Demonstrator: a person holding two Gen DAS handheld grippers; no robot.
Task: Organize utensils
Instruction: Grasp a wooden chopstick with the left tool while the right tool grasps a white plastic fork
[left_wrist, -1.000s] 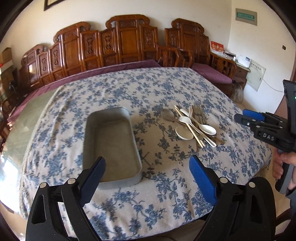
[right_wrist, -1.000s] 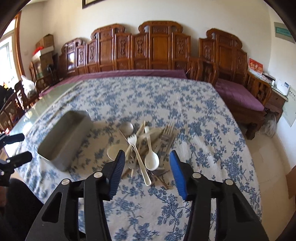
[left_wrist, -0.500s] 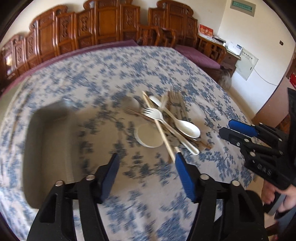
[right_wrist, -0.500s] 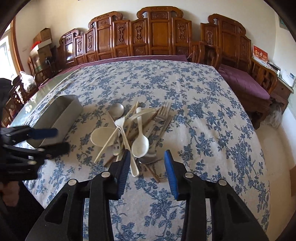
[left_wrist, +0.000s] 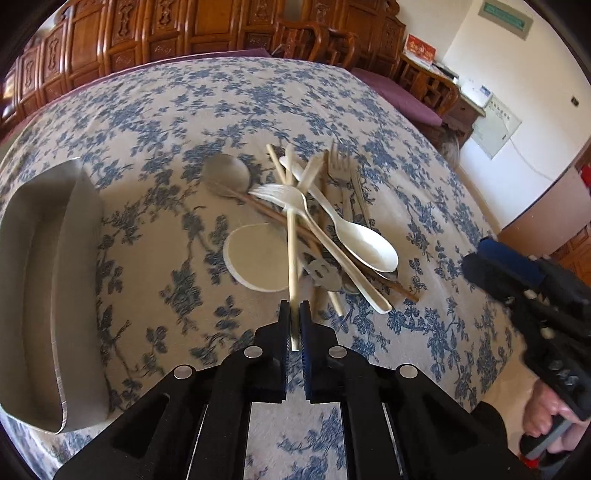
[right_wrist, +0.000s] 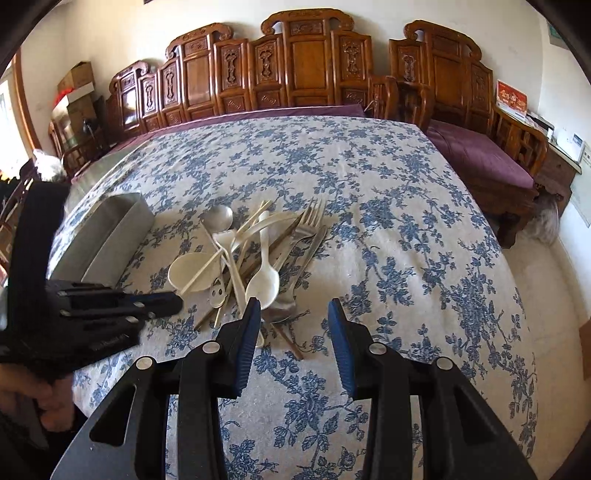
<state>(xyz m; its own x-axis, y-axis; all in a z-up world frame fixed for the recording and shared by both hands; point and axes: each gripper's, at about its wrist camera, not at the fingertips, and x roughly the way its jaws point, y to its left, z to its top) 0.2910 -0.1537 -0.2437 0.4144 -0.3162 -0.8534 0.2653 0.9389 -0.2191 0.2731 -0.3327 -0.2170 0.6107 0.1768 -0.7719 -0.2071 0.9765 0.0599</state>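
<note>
A metal tray (left_wrist: 44, 288) is being shown at the far left of the floral-clothed worktop (left_wrist: 155, 110), its long axis running away from the camera. To its right, a pale chopstick (left_wrist: 291, 254) is being pinched at its near end by the left claw (left_wrist: 294, 325), whose jaws are being held almost together on it; the stick's length is pointing straight ahead into the utensil pile (left_wrist: 317, 221), over a round white spoon bowl (left_wrist: 258, 258). Further right, the right claw (right_wrist: 293, 325) is being held wide and empty just short of the pile. The tray is judged to lie leftward, nearer the left claw.
</note>
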